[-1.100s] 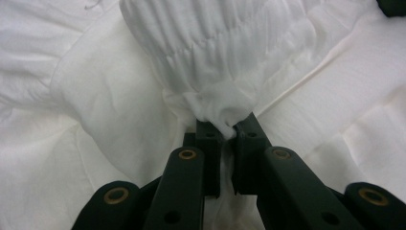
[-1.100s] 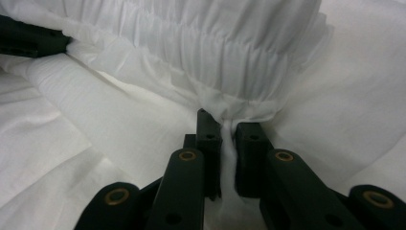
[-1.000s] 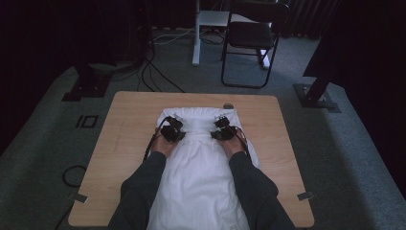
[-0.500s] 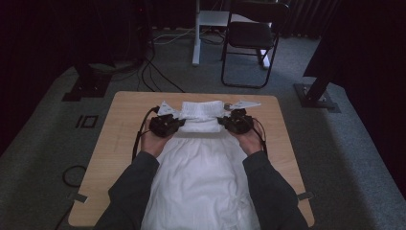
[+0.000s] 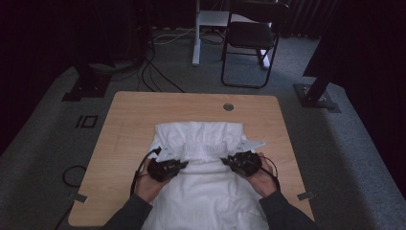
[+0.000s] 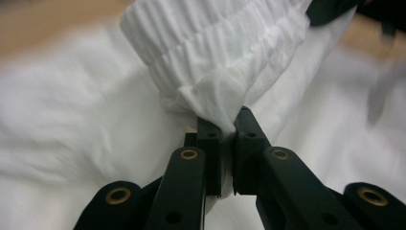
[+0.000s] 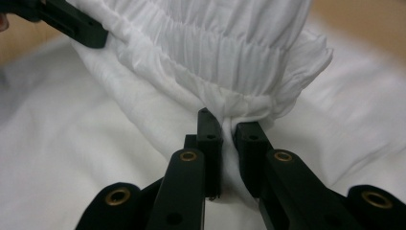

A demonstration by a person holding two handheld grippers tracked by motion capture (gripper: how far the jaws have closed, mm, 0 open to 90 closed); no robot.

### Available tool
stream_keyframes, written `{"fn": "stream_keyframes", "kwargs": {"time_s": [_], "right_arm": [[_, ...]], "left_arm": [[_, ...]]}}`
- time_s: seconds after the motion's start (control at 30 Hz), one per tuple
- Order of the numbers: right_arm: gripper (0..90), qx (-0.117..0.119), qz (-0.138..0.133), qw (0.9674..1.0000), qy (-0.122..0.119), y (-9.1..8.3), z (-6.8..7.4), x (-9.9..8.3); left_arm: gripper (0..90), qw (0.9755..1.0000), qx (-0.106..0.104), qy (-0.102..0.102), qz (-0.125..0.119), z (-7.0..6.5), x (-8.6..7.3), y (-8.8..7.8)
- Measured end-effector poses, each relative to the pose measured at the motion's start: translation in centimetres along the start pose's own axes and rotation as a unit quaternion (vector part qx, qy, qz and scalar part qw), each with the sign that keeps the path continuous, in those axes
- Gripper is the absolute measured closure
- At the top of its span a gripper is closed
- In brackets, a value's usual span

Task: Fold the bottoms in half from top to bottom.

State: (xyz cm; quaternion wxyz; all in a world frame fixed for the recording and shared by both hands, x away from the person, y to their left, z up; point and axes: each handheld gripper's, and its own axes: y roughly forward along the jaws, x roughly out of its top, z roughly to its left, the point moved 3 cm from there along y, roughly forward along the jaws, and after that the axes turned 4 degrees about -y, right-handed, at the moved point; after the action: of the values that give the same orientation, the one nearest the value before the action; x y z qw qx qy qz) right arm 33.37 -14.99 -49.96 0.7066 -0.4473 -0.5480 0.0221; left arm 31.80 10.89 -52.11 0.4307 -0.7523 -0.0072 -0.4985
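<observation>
Tension should stay even while left gripper (image 5: 181, 164) and right gripper (image 5: 227, 162), each clamped on the waistband (image 5: 205, 148), fold the garment (image 5: 206, 191) over the counter (image 5: 124, 120).

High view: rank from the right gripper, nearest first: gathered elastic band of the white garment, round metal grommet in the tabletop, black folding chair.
1. Gathered elastic band of the white garment: held at the right gripper, just to its left.
2. Round metal grommet: on the wooden table, beyond the gripper near the far edge.
3. Black folding chair: on the floor past the table.

A garment (image 5: 206, 191) lies on the table (image 5: 124, 120), a chair (image 5: 251, 40) behind.
</observation>
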Motion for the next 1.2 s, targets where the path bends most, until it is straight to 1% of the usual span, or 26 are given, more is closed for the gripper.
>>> {"fn": "stream_keyframes", "kwargs": {"time_s": [0.03, 0.07, 0.1, 0.13, 0.17, 0.2, 0.23, 0.27, 0.3, 0.33, 0.37, 0.4, 0.43, 0.5, 0.57, 0.63, 0.73, 0.8, 0.87, 0.9, 0.93, 0.97, 1.03, 1.13, 1.2], "right_arm": [[82.7, 0.004, 0.008, 0.9999, 0.007, 0.5, 0.0, -0.8], [82.6, 0.013, 0.023, 0.9994, 0.020, 1.5, 0.1, -2.1], [82.6, 0.018, 0.031, 0.9990, 0.027, 2.0, 0.1, -2.8], [82.4, 0.020, 0.046, 0.9982, 0.032, 2.8, 0.2, -3.9], [82.4, 0.021, 0.054, 0.9977, 0.035, 3.3, 0.2, -4.3], [82.4, 0.021, 0.061, 0.9970, 0.042, 3.8, 0.4, -4.9], [82.2, 0.020, 0.066, 0.9968, 0.041, 4.2, 0.4, -5.1], [82.2, 0.016, 0.069, 0.9967, 0.040, 4.4, 0.5, -5.1], [82.1, 0.014, 0.071, 0.9966, 0.040, 4.6, 0.6, -5.0], [82.1, 0.013, 0.073, 0.9965, 0.040, 4.6, 0.7, -4.9], [82.0, 0.012, 0.076, 0.9962, 0.040, 4.7, 0.8, -4.8], [81.9, 0.011, 0.077, 0.9962, 0.040, 4.9, 0.9, -4.6], [81.9, 0.010, 0.076, 0.9962, 0.040, 5.1, 0.9, -4.5], [81.6, 0.011, 0.076, 0.9962, 0.041, 5.3, 0.8, -4.3], [81.7, 0.016, 0.071, 0.9962, 0.047, 5.8, 0.5, -4.0], [81.8, 0.018, 0.068, 0.9962, 0.050, 6.5, -0.1, -3.5], [81.9, 0.009, 0.071, 0.9966, 0.042, 7.3, -1.0, -2.7], [81.9, 0.000, 0.073, 0.9967, 0.036, 8.0, -2.0, -2.0], [81.9, -0.005, 0.075, 0.9965, 0.036, 8.6, -2.9, -1.3], [81.9, -0.005, 0.075, 0.9965, 0.036, 8.6, -2.9, -1.3], [81.9, -0.009, 0.078, 0.9963, 0.037, 8.8, -3.3, -1.0], [81.9, -0.015, 0.079, 0.9960, 0.040, 9.3, -4.1, -0.6], [81.9, -0.019, 0.079, 0.9957, 0.045, 9.7, -4.8, -0.1], [81.9, -0.024, 0.074, 0.9951, 0.062, 10.4, -5.9, 0.4], [82.0, -0.027, 0.070, 0.9946, 0.072, 10.7, -6.6, 0.7]], "left_arm": [[84.7, 0.9998, 0.002, -0.001, 0.019, -0.1, -1.0, 1.0], [84.7, 0.9995, 0.004, -0.001, 0.030, -0.2, -1.5, 1.5], [84.7, 0.9988, 0.008, 0.006, 0.049, -0.3, -2.1, 2.1], [84.7, 0.9983, 0.013, 0.010, 0.055, -0.4, -2.4, 2.4], [84.6, 0.9974, 0.024, 0.020, 0.064, -0.5, -2.7, 2.8], [84.6, 0.9969, 0.032, 0.027, 0.067, -0.5, -2.8, 3.0], [84.5, 0.9963, 0.040, 0.036, 0.067, -0.5, -2.8, 3.2], [84.6, 0.9950, 0.050, 0.050, 0.070, -0.5, -2.8, 3.3], [84.6, 0.9940, 0.058, 0.060, 0.070, -0.6, -2.7, 3.4], [84.6, 0.9920, 0.071, 0.074, 0.074, -0.6, -2.6, 3.5], [84.5, 0.9906, 0.079, 0.081, 0.077, -0.4, -2.4, 3.5], [84.5, 0.9900, 0.084, 0.082, 0.079, -0.2, -2.3, 3.6], [84.4, 0.9896, 0.087, 0.082, 0.080, 0.1, -2.2, 3.6], [84.4, 0.9899, 0.091, 0.076, 0.078, 0.8, -2.0, 3.8], [84.3, 0.9902, 0.095, 0.067, 0.077, 1.6, -1.6, 4.0], [84.3, 0.9898, 0.101, 0.063, 0.078, 2.4, -1.2, 4.2], [84.3, 0.9901, 0.108, 0.047, 0.076, 3.4, -0.5, 4.7], [84.4, 0.9906, 0.112, 0.034, 0.071, 4.2, -0.1, 5.2], [84.4, 0.9903, 0.118, 0.028, 0.069, 4.8, 0.4, 5.6], [84.4, 0.9903, 0.118, 0.028, 0.069, 4.8, 0.4, 5.6], [84.4, 0.9900, 0.122, 0.023, 0.067, 5.3, 0.8, 6.0], [84.4, 0.9899, 0.123, 0.021, 0.067, 5.5, 1.0, 6.1], [84.4, 0.9902, 0.125, 0.010, 0.062, 6.1, 1.5, 6.6], [84.4, 0.9903, 0.126, -0.004, 0.057, 7.1, 2.1, 7.1], [84.3, 0.9900, 0.130, -0.008, 0.054, 7.7, 2.5, 7.5]]}}
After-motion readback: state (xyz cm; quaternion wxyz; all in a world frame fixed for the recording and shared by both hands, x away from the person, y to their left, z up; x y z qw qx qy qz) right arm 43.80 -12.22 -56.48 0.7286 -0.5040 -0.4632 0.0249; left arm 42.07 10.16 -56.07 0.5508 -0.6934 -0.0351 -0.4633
